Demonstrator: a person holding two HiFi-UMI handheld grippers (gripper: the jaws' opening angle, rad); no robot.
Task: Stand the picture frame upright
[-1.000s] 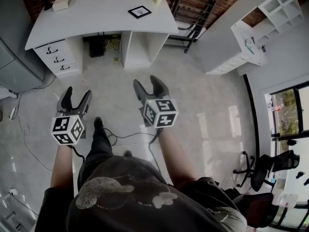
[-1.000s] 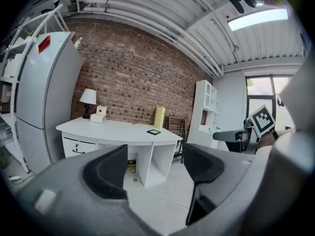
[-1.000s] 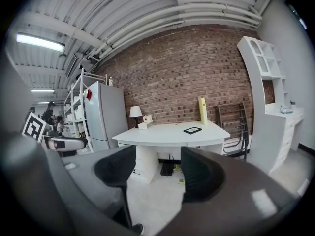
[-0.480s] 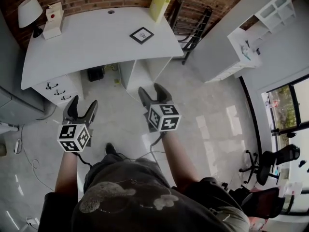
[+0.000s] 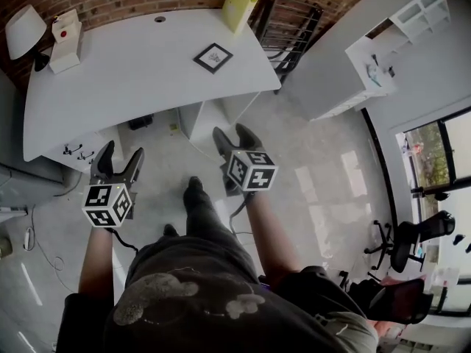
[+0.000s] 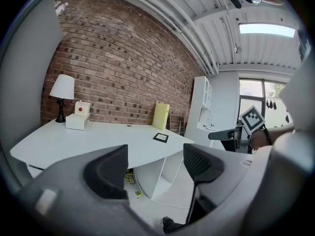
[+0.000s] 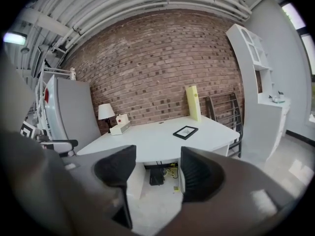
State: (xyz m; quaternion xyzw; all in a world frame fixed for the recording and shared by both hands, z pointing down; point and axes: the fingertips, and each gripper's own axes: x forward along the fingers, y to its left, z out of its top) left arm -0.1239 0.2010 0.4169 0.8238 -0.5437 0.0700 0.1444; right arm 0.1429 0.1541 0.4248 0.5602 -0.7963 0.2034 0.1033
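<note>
A black picture frame (image 5: 213, 57) lies flat on the white desk (image 5: 125, 72), toward its right end; it also shows in the left gripper view (image 6: 160, 137) and the right gripper view (image 7: 185, 132). My left gripper (image 5: 118, 159) hangs open over the floor in front of the desk's left part, nothing between its jaws. My right gripper (image 5: 236, 137) is open too, short of the desk's front edge and well away from the frame. In both gripper views the jaws stand apart with only floor and desk between them.
On the desk stand a white lamp (image 5: 23, 29) and a white box with a red button (image 5: 65, 31) at the left, and a yellow board (image 5: 242, 0) leaning on the brick wall. A white shelf unit (image 5: 383, 43) stands right; cables lie on the floor.
The person has walked closer to the desk, so desk and frame sit lower and larger in the head view. Both grippers stay open and held out in front.
</note>
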